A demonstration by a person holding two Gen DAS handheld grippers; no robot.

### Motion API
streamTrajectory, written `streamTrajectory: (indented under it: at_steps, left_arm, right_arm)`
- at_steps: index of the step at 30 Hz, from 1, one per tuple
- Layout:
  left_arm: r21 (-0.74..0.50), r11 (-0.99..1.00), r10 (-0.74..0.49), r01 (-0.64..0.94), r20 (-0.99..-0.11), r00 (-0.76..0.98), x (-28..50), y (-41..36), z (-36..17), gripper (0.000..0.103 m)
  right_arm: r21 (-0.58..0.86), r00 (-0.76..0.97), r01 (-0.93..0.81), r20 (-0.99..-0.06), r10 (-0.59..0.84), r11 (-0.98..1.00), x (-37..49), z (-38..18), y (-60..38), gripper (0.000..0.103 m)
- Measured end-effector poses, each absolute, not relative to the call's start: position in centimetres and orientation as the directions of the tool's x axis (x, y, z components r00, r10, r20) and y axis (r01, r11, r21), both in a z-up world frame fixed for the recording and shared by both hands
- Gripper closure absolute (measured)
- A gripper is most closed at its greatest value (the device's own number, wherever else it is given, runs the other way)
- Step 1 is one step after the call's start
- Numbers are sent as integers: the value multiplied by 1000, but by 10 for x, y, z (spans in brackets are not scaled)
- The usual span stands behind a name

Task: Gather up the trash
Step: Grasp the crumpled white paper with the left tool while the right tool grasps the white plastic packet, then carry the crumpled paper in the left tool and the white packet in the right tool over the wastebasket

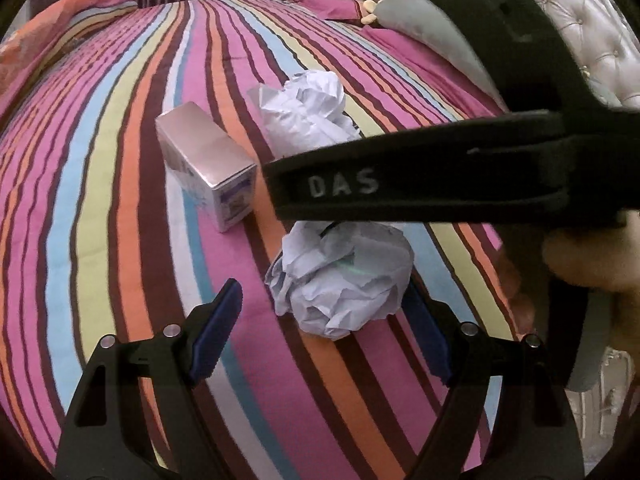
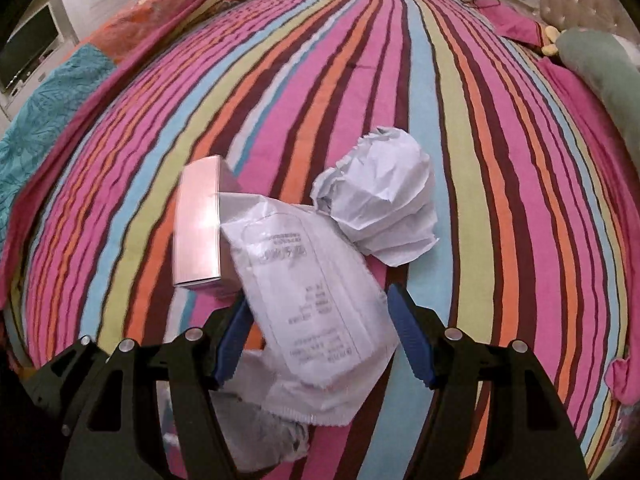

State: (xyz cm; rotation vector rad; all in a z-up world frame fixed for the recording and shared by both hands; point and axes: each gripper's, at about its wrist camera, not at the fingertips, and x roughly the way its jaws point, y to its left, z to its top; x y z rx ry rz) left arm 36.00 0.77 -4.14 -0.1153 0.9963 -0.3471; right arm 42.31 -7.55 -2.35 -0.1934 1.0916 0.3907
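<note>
On the striped bedspread (image 1: 120, 200) lie a crumpled white paper ball (image 1: 344, 280), a second crumpled paper (image 1: 308, 112) farther off, and a small pink box (image 1: 206, 160). My left gripper (image 1: 324, 328) is open, its blue pads either side of the near ball, the right pad touching it. My right gripper (image 2: 320, 332) is open around a flat white printed wrapper (image 2: 308, 296) lying between its pads. Beyond it are a crumpled paper ball (image 2: 380, 200) and the pink box (image 2: 200, 228). The right gripper's black body (image 1: 440, 176) crosses the left wrist view.
A folded orange and teal quilt (image 2: 80, 80) lies at the bed's far left. A grey-green pillow (image 2: 600, 68) and pink pillow (image 2: 516, 24) sit by the tufted headboard (image 1: 592, 28). A hand (image 1: 592, 256) holds the right gripper.
</note>
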Motion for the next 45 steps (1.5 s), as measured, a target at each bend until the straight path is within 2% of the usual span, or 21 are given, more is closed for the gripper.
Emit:
streamTrajectory:
  at_steps: [6, 7, 8, 17, 19, 20, 24, 29, 38, 45]
  left_arm:
    - [-248, 932, -349, 264, -812, 468, 365, -4, -43, 23]
    - [-248, 931, -349, 266, -816, 461, 366, -6, -43, 23]
    - [-253, 929, -355, 270, -817, 454, 366, -8, -43, 23]
    - [-223, 927, -344, 303, -829, 441, 371, -20, -50, 23]
    - [-224, 923, -347, 314, -836, 424, 371, -23, -53, 29]
    - [-238, 916, -363, 322, -835, 414, 371, -24, -54, 41]
    - [-229, 917, -358, 326, -833, 422, 366, -29, -53, 47]
    - [-221, 916, -358, 336, -830, 428, 355, -31, -48, 49]
    - [-216, 917, -355, 334, -824, 442, 317, -30, -30, 49]
    - [-193, 941, -309, 280, -829, 467, 282, -8, -22, 49]
  right_arm:
    - [107, 381, -367, -889, 254, 924, 423, -33, -86, 40]
    - [120, 382, -356, -887, 261, 927, 422, -33, -90, 41]
    - [137, 379, -344, -885, 271, 929, 422, -34, -95, 47]
    - [294, 354, -278, -854, 382, 915, 413, -34, -127, 53]
    - [320, 352, -265, -846, 400, 910, 412, -34, -133, 54]
    - [336, 353, -254, -841, 410, 907, 410, -34, -137, 54]
    - [384, 359, -222, -823, 441, 896, 403, -34, -149, 56]
    - [447, 382, -171, -792, 477, 878, 391, -31, -168, 57]
    - [487, 441, -50, -772, 457, 872, 370, -18, -206, 57]
    - [429, 452, -39, -798, 399, 903, 333, -11, -217, 57]
